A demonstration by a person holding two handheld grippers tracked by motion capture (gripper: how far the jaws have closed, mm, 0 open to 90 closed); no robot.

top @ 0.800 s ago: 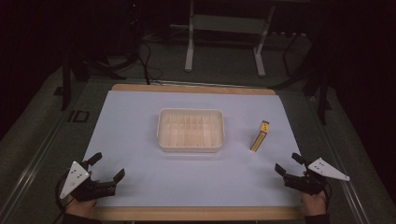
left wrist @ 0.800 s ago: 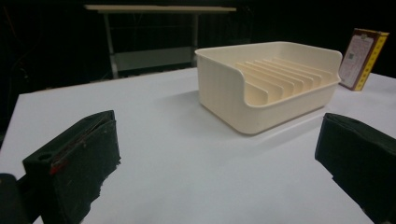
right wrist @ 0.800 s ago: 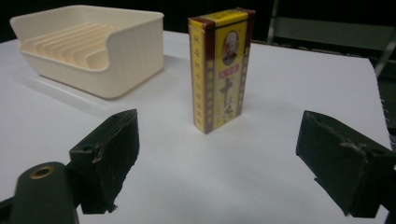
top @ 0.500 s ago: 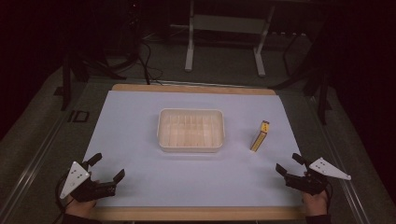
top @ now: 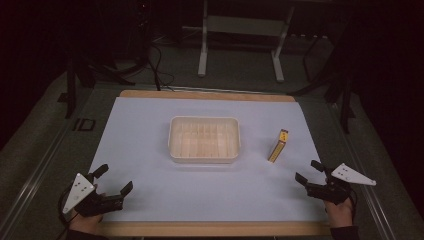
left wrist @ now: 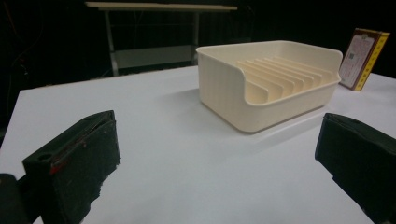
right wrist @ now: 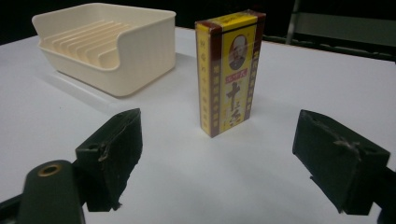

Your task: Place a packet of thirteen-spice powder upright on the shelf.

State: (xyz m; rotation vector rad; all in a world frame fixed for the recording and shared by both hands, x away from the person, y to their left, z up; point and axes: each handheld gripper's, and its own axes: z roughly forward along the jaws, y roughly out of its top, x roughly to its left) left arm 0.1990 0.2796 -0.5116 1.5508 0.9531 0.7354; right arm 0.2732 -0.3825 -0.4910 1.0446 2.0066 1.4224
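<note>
Holding both grippers wide apart at the near edge of the table, I had nothing in either one.

My left gripper point(top: 111, 180) sat at about 7 o'clock on the white mat point(top: 150, 125), jaws spread and empty, pointing toward 1 o'clock at the cream tray point(top: 203, 139) in the middle. My right gripper point(top: 310, 173) sat at about 4 o'clock, jaws likewise spread with nothing between them. From the right gripper view I saw the yellow box point(right wrist: 229, 70) standing upright straight ahead, clear of both jaws. The box stood near the tray's 3 o'clock side, apart from it, and the ribbed tray held nothing.
</note>
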